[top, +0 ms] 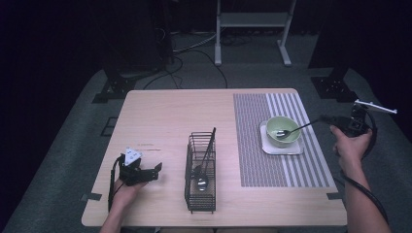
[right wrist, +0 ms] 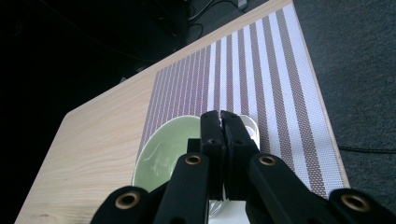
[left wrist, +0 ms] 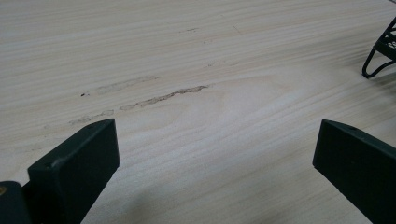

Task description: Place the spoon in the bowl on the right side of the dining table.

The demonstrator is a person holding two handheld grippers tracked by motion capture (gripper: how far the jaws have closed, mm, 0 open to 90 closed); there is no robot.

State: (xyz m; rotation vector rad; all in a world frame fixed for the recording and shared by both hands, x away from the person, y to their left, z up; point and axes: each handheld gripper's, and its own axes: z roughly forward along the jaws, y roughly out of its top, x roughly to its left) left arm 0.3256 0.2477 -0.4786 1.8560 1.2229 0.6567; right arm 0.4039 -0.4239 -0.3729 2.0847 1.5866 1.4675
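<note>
Two grippers on show from the high view: the left gripper [top: 156,171] rests on the bare table [top: 160,111] with jaws wide and nothing between them, beside the black wire basket [top: 200,171] that holds a ladle [top: 202,180]. Over at the table's right edge the right gripper [top: 324,119] pinches the end of a spoon [top: 291,131], whose bowl sits inside the green bowl [top: 283,131] on a white plate [top: 283,147] on the striped mat [top: 252,145]. Left gripper view: jaws far apart over plain wood, a basket foot [left wrist: 379,63] at the right edge. Right gripper view: jaws pressed tight together above the green bowl [right wrist: 163,151], striped mat [right wrist: 261,70] beyond; the spoon itself cannot be made out here
</note>
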